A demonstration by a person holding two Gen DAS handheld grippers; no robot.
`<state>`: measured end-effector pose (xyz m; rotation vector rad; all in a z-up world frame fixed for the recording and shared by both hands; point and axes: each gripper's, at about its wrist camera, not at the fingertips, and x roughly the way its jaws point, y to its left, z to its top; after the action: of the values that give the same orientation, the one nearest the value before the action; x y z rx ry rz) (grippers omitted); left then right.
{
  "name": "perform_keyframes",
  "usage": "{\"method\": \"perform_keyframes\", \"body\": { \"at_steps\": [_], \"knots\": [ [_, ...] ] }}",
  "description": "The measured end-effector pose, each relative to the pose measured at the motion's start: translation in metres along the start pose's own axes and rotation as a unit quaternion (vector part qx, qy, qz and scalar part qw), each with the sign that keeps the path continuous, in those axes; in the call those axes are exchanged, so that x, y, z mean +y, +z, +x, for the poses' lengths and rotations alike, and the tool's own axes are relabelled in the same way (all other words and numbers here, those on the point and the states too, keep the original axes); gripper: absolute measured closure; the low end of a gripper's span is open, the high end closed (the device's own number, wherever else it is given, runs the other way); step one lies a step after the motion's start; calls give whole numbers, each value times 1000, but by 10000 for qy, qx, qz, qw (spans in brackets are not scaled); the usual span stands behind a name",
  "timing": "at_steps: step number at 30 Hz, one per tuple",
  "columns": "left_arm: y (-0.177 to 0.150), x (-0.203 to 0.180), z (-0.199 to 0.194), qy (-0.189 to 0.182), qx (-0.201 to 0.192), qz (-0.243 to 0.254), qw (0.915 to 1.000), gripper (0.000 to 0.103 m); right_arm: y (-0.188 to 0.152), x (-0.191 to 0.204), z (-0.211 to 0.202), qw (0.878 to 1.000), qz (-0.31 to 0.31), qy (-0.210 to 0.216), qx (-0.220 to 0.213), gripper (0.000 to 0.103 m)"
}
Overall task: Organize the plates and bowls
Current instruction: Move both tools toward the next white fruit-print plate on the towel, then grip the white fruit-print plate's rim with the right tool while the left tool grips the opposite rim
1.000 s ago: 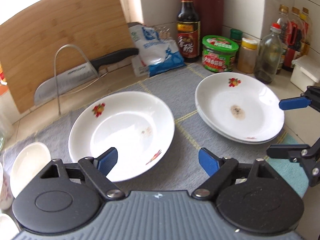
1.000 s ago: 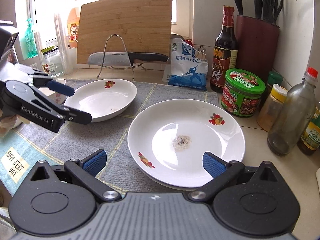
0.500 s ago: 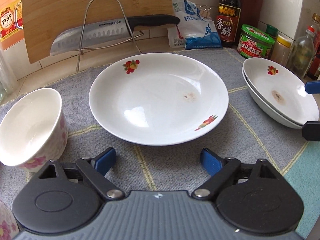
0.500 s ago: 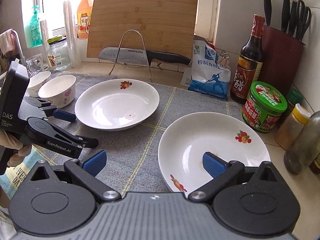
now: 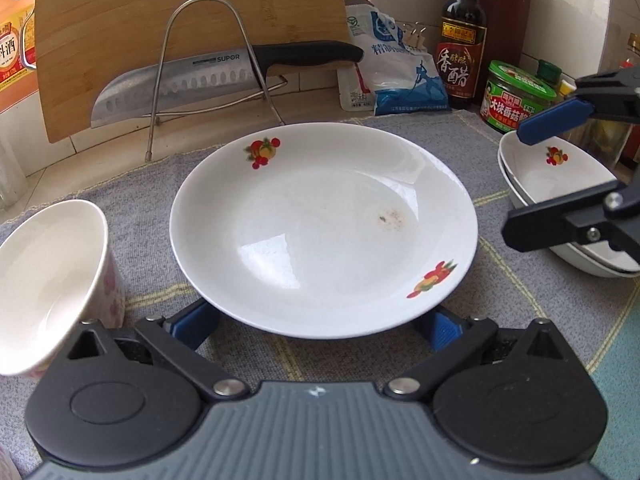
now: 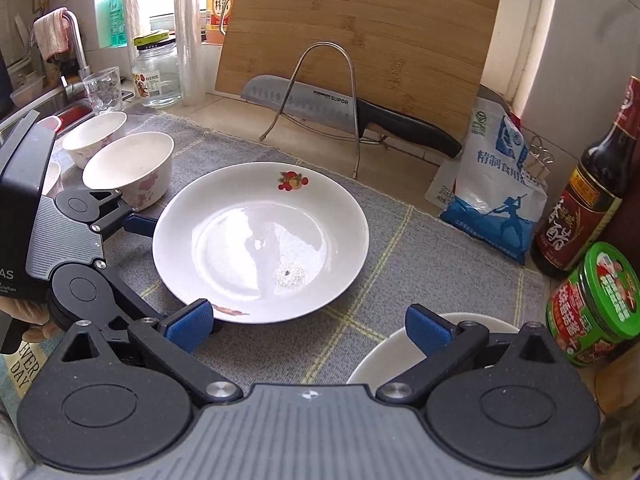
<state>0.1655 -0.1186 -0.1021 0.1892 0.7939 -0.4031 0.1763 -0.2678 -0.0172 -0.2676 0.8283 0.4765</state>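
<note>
A white plate with fruit prints (image 5: 320,232) (image 6: 260,240) lies on the grey mat. My left gripper (image 5: 316,326) (image 6: 152,272) is low at its near-left rim. Its jaws are opening wide, with the blue pads (image 5: 196,324) either side of the rim and not pressing on it. A stack of similar plates (image 5: 560,176) (image 6: 384,356) sits to the right. My right gripper (image 6: 308,328) (image 5: 514,184) stands open between the two, with nothing in its jaws. A flowered white bowl (image 5: 48,272) (image 6: 132,168) stands left of the plate, and a second bowl (image 6: 94,138) behind it.
A knife on a wire rack (image 5: 208,80) and a bamboo board (image 6: 360,32) stand behind the mat. A salt bag (image 6: 492,200), vinegar bottle (image 6: 588,200) and green-lidded jar (image 6: 596,304) crowd the right. A glass jar (image 6: 156,68) and tumbler (image 6: 102,90) stand near the sink.
My left gripper has come down and in to the single plate's rim, and its jaws have widened. My right gripper has swung left, off the stacked plates and toward the single plate.
</note>
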Motion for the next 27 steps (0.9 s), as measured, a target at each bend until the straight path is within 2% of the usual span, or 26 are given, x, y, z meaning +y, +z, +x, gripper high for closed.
{"method": "perform_keyframes", "body": {
  "at_steps": [5, 12, 20, 27],
  "knots": [
    [-2, 0, 0, -29, -120, 23, 9999, 0, 25, -12, 31, 9982, -335, 439, 252, 0],
    [-3, -4, 0, 58, -232, -64, 9997, 0, 49, -26, 73, 9933, -594, 822, 557, 0],
    [-5, -4, -1, 11, -328, -5, 9995, 0, 67, -40, 111, 9856, -592, 1338, 846, 0],
    [-8, -7, -4, 30, -392, 8, 9992, 0, 77, -48, 131, 9741, -538, 1893, 1116, 0]
  ]
}}
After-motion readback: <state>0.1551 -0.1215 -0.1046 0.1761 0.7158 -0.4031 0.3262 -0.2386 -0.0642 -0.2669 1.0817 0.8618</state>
